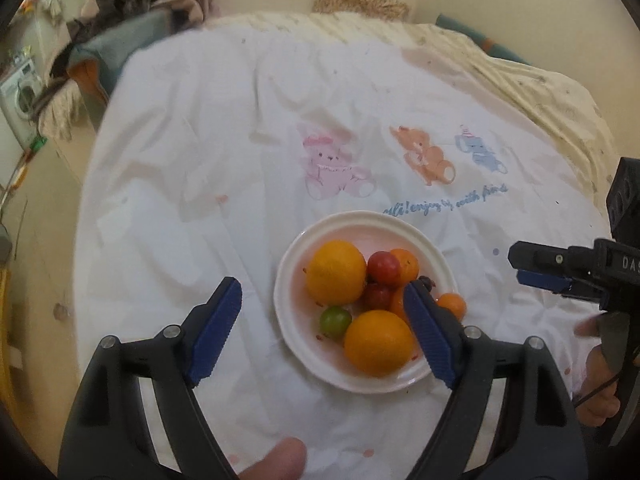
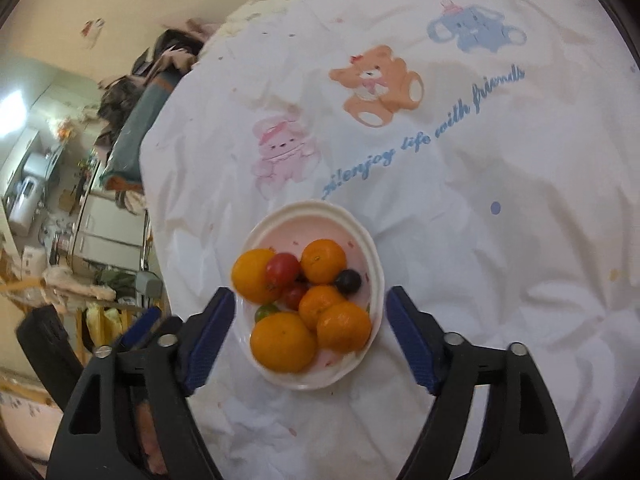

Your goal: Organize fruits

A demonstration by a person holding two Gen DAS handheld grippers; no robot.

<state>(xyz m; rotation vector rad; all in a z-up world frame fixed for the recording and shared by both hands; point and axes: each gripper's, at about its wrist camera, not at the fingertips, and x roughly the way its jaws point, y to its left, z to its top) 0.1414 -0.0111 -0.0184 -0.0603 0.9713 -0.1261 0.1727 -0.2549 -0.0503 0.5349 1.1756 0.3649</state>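
The left gripper is spread wide, nothing between its pads, above the near-left side of the plate. The right gripper also gapes empty, straddling the plate's near edge. Oranges, tomatoes and a dark grape fill the plate on a white sheet.

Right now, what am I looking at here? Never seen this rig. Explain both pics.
No robot: a person carries a two-finger gripper in each hand, and a fisheye camera on each looks along its blue-padded fingers. One picture is from the left gripper, the other from the right gripper. Both are open and hold nothing. Below them a white plate sits on a white cloth printed with bears. The plate holds oranges, red tomatoes, a green one and a dark one.
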